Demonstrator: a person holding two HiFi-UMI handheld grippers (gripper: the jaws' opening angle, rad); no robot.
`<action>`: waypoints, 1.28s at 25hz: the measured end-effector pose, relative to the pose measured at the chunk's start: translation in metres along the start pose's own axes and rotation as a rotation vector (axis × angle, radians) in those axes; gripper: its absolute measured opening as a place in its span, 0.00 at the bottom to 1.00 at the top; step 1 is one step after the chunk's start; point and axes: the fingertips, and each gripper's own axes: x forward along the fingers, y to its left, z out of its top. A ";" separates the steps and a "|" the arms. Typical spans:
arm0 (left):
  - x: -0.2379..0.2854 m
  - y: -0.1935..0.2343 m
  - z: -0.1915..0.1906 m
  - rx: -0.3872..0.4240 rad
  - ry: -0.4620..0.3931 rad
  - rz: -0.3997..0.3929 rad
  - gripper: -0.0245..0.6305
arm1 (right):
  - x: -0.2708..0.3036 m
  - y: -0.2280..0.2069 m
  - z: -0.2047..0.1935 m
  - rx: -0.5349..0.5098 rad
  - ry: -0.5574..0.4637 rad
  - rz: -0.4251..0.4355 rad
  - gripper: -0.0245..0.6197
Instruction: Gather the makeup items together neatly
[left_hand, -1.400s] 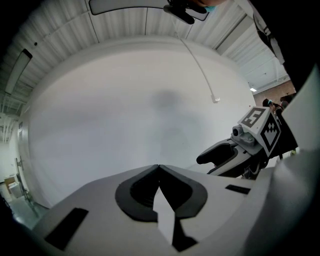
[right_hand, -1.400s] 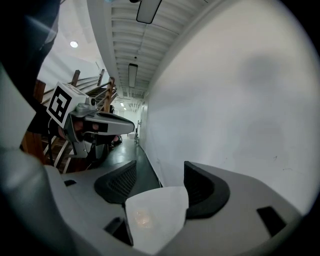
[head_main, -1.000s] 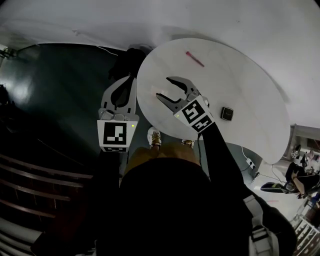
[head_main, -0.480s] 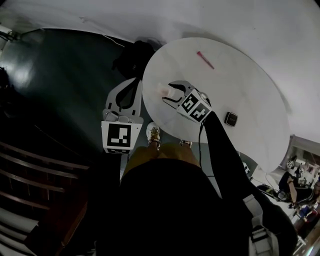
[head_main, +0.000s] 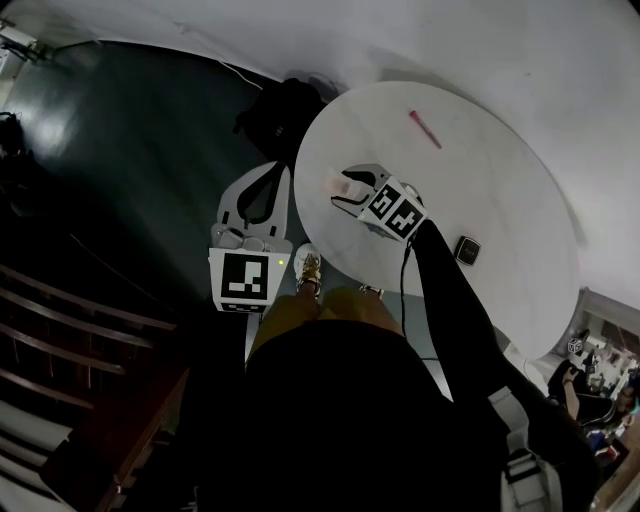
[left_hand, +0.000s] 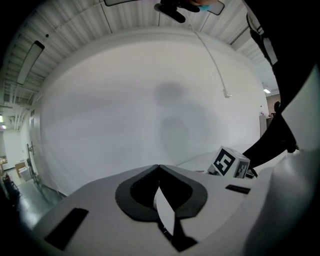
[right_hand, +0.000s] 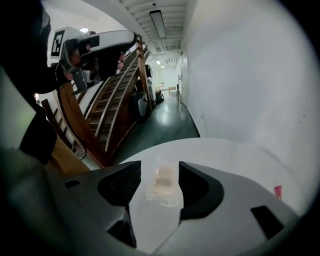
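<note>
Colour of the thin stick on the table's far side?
Pinkish red; the stick shows best in the head view.

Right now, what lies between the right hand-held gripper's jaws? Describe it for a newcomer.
On the round white table, look near the edge closest to the person, where the right hand-held gripper stands open. Between its jaws lies a small clear item. Unlike the pink stick far across and the black compact to the right, it is see-through.
</note>
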 end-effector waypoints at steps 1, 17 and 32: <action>-0.001 0.001 -0.001 -0.002 0.001 0.005 0.06 | 0.001 -0.001 0.000 0.007 -0.003 0.005 0.43; -0.003 0.013 -0.007 -0.030 0.010 0.030 0.06 | 0.000 -0.008 -0.002 0.111 -0.011 0.004 0.19; 0.048 -0.053 0.030 0.031 -0.056 -0.200 0.06 | -0.150 -0.055 0.013 0.371 -0.304 -0.574 0.19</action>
